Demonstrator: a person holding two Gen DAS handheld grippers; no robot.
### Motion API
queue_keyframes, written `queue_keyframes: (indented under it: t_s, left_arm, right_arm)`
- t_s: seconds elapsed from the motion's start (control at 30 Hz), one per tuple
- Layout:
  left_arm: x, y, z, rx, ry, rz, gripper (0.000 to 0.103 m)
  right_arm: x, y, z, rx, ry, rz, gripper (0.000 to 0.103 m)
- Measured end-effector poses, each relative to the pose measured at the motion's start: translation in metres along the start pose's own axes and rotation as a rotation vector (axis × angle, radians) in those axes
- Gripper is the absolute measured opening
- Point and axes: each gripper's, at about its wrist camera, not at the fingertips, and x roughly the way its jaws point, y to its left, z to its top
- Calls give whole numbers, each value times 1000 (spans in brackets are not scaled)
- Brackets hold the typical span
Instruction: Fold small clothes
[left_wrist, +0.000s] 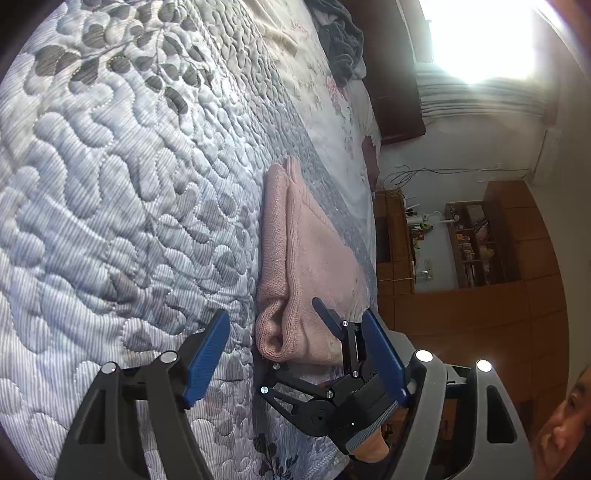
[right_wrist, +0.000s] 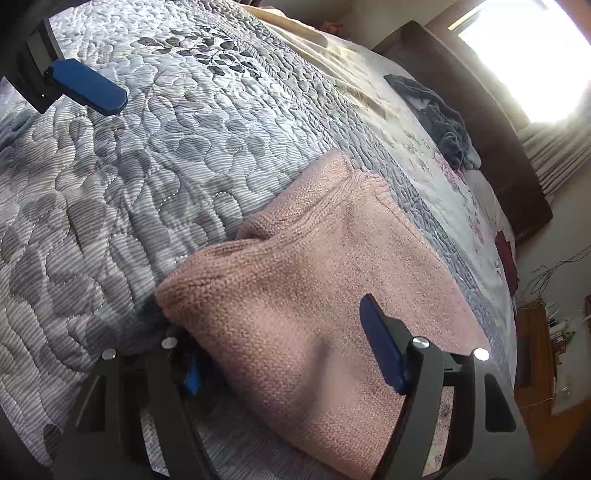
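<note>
a: the right gripper (right_wrist: 284, 347) is standing with its jaws wide apart, one on each side of the pink knit garment (right_wrist: 314, 295). the left finger is sitting low at the folded edge, half hidden by the cloth, and the right finger is lying over the top of it. i am not seeing it pinching anything.

b: and the left gripper (left_wrist: 291, 354)?

a: it is also spread wide, holding nothing, and hovering over the quilted bedspread (left_wrist: 110, 184), just beside the near end of the garment (left_wrist: 303, 266).

b: how far is the folding going?

a: the garment is lying as a compact, doubled packet, with a rolled fold along its left side. i am judging this piece as nearly done; perhaps one more smoothing or a last fold is remaining. a dark grey cloth (right_wrist: 443, 118) is sitting bunched and unfolded, well apart, toward the headboard.

b: and the room for moving?

a: to the left, the bedspread is staying free. to the right, the garment is lying near the edge of the bed, so pushing that way is risking a slide off.
</note>
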Motion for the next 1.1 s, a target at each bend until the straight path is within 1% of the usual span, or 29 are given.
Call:
queue_keyframes:
  t_s: [0.03,0.1,0.27,0.33,0.47,0.53,0.6,0.7,0.87,0.97,1.0,1.03,1.07,1.1]
  left_arm:
    - [3,0,4,-1,8,1,76]
    - [12,1,13,-13,37,-9,77]
    - [43,0,37,-43,97,-10,78]
    - [60,-2,46,-47,132,-11,80]
    - [100,-3,62,-63,199,20,80]
    - [119,-9,72,-54,212,34,81]
    - [136,-16,83,-28,223,58,81]
    - [162,-23,99,-4,263,100,81]
    - [190,-32,117,26,306,186,81]
    - [199,-43,123,79,313,248,73]
    - [202,-45,125,90,320,273,61]
    - [204,-46,126,97,328,298,47]
    - [206,-46,128,99,331,320,42]
    - [208,-46,129,96,331,326,38]
  right_arm:
    - [1,0,1,8,1,3,61]
    - [3,-2,2,25,11,16,35]
    - [-3,-16,3,92,1,38,20]
    - [-7,-22,3,111,-5,45,19]
    - [-9,-26,5,132,-7,59,18]
    - [-10,-28,5,141,-12,62,18]
    - [-13,-31,6,154,-17,67,18]
    - [-19,-36,6,171,-32,70,18]
    - [-24,-43,8,199,-48,81,18]
    - [-25,-43,7,215,-53,89,18]
    - [-25,-43,7,221,-55,91,18]
    - [-25,-43,6,226,-56,94,18]
    - [-26,-44,5,230,-58,96,18]
    - [-26,-44,4,236,-60,100,18]
